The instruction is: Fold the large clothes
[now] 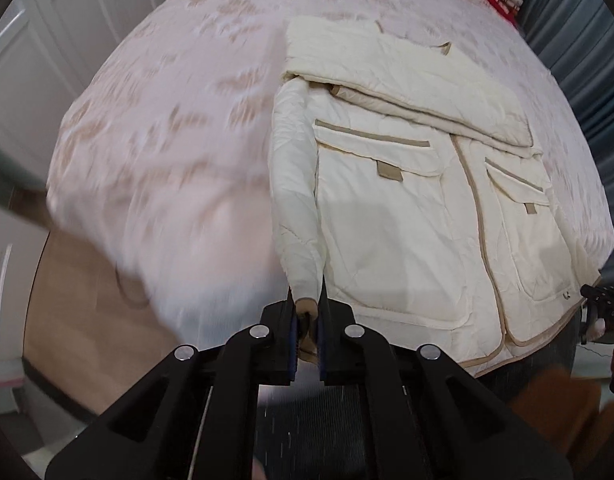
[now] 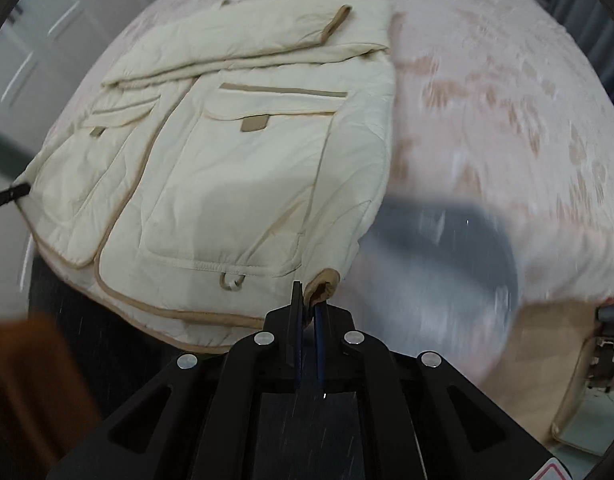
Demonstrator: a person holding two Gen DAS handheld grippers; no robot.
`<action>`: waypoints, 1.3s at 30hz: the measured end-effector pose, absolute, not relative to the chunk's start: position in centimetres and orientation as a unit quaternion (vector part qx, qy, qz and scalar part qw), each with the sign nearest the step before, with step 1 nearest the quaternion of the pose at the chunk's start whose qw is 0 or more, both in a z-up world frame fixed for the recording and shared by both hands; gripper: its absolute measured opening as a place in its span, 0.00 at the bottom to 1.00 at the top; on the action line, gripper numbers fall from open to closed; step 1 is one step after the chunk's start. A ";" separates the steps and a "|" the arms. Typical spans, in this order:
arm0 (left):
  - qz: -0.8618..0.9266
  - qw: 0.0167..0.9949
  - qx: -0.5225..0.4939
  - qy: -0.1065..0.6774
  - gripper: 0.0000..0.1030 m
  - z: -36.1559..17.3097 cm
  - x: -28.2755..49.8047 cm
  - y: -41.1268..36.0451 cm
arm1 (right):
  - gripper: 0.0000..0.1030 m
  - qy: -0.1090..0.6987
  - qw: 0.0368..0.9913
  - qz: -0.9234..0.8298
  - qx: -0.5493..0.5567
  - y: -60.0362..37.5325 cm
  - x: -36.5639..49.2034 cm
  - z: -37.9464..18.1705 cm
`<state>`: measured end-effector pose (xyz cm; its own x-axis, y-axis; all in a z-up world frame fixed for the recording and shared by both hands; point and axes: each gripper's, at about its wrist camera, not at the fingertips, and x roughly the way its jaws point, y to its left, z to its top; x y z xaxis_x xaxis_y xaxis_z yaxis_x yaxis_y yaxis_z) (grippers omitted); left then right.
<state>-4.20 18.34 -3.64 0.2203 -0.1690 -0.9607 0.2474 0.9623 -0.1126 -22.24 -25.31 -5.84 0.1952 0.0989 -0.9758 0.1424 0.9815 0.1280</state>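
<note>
Left gripper (image 1: 307, 312) jaws pinch a tan cuff (image 1: 306, 305) at the cream jacket's (image 1: 391, 216) left hem corner. Jacket lies flat on the pink bedspread (image 1: 167, 128), sleeves folded across its top. Right gripper (image 2: 308, 310) jaws clamp the right-corner cuff (image 2: 322, 288).

— Do we see any writing we can read?

— Barely. On the right gripper (image 1: 605, 312), at the edge of the left wrist view, we make out small pale characters, perhaps "DAS", too tiny to be sure.

— And the red-edged sticker (image 2: 549, 472) in the right wrist view?

— We cannot read it.
</note>
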 end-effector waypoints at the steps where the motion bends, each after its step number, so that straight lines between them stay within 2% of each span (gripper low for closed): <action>1: -0.130 0.779 0.029 0.613 0.05 -3.5 -5.0 18.6 | 0.04 0.634 0.765 -0.016 0.107 -25.2 -23.4 -5.4; 4: -0.124 0.786 0.031 0.604 0.05 -2.8 -6.1 18.5 | 0.04 0.620 0.773 -0.026 0.134 -25.1 -24.6 -4.5; 8: -0.132 0.815 0.011 0.564 0.05 -0.7 -3.5 18.0 | 0.04 0.576 0.806 -0.036 0.136 -25.9 -22.7 -2.2; 13: -0.127 0.868 0.006 0.480 0.06 2.8 1.5 16.7 | 0.04 0.475 0.870 -0.063 0.118 -29.0 -16.8 2.3; 17: -0.123 0.890 -0.004 0.439 0.06 3.7 6.5 15.4 | 0.04 0.413 0.899 -0.080 0.121 -30.8 -11.4 3.4; 27: -0.078 0.900 -0.008 0.430 0.06 -0.7 18.9 10.8 | 0.03 0.353 0.908 -0.149 0.169 -33.5 -0.9 -0.9; 39: -0.034 0.883 0.028 0.467 0.06 -7.3 26.0 7.2 | 0.04 0.371 0.889 -0.177 0.200 -35.6 6.4 -6.2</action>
